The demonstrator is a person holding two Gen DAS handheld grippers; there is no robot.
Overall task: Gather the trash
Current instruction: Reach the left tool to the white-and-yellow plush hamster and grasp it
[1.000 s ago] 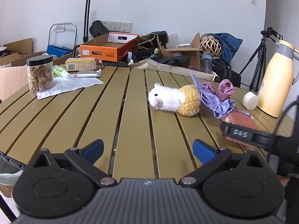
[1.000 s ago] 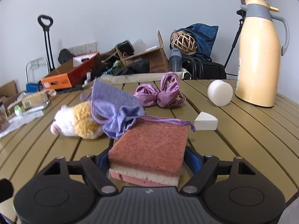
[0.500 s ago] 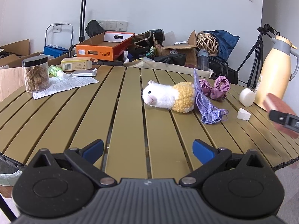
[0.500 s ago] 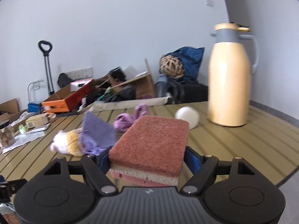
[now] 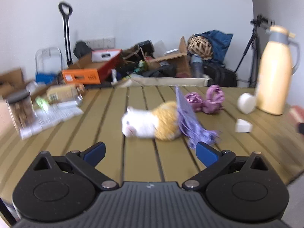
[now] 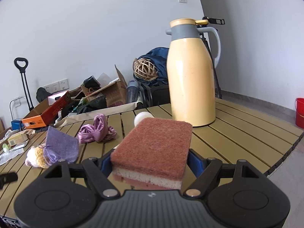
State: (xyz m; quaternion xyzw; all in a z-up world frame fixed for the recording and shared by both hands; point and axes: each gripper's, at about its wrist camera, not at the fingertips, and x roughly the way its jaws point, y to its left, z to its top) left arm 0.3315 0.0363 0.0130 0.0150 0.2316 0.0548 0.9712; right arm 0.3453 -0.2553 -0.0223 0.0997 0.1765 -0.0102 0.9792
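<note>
My right gripper [image 6: 150, 161] is shut on a red-brown scouring sponge [image 6: 153, 148] and holds it above the slatted table [image 6: 237, 138], in front of the thermos. The sponge's edge shows at the far right of the left wrist view [image 5: 297, 114]. My left gripper [image 5: 150, 153] is open and empty, low over the table, facing a white and yellow plush toy [image 5: 150, 123] with a lilac drawstring pouch [image 5: 191, 125] lying against it. A white foam wedge [image 5: 243, 126] and a white round puff [image 5: 246, 104] lie to the right.
A tall cream thermos [image 6: 191, 76] stands at the table's right. Purple satin cloth [image 6: 96, 131] lies behind the pouch. A jar [image 5: 20, 108], paper sheet [image 5: 51, 117] and small box [image 5: 62, 93] sit at the left. Boxes and bags crowd the floor behind. A red bucket [image 6: 299, 112] stands far right.
My right gripper has lifted the sponge up and swung right toward the thermos. My left gripper has moved forward toward the plush toy; its view is blurred with motion.
</note>
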